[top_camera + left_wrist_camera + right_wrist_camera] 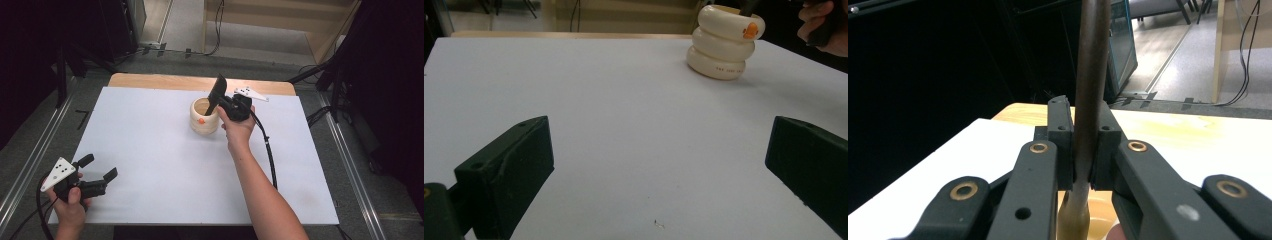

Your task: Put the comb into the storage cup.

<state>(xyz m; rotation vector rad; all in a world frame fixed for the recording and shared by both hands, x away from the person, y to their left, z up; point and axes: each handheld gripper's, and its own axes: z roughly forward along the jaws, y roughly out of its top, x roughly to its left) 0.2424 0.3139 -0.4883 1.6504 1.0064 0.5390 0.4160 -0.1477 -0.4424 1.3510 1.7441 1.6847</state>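
Even overhead light brightens the white table sheet (150,150); surroundings fall nearly black. Shadows are soft (barely any glare), and all three views look slightly blurred.

A cream ringed ceramic holder (204,118) stands toward the desk's (150,150) far centre; the right hand-held gripper (218,97) holds a dark flat-handled utensil (216,95) in it, the left hand-held gripper (100,167) at the near-left corner.

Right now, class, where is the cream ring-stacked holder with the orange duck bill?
In the high view, the cream ring-stacked holder stands on the white table right of centre, toward the far edge, just left of the right gripper, whose dark rod points into it.
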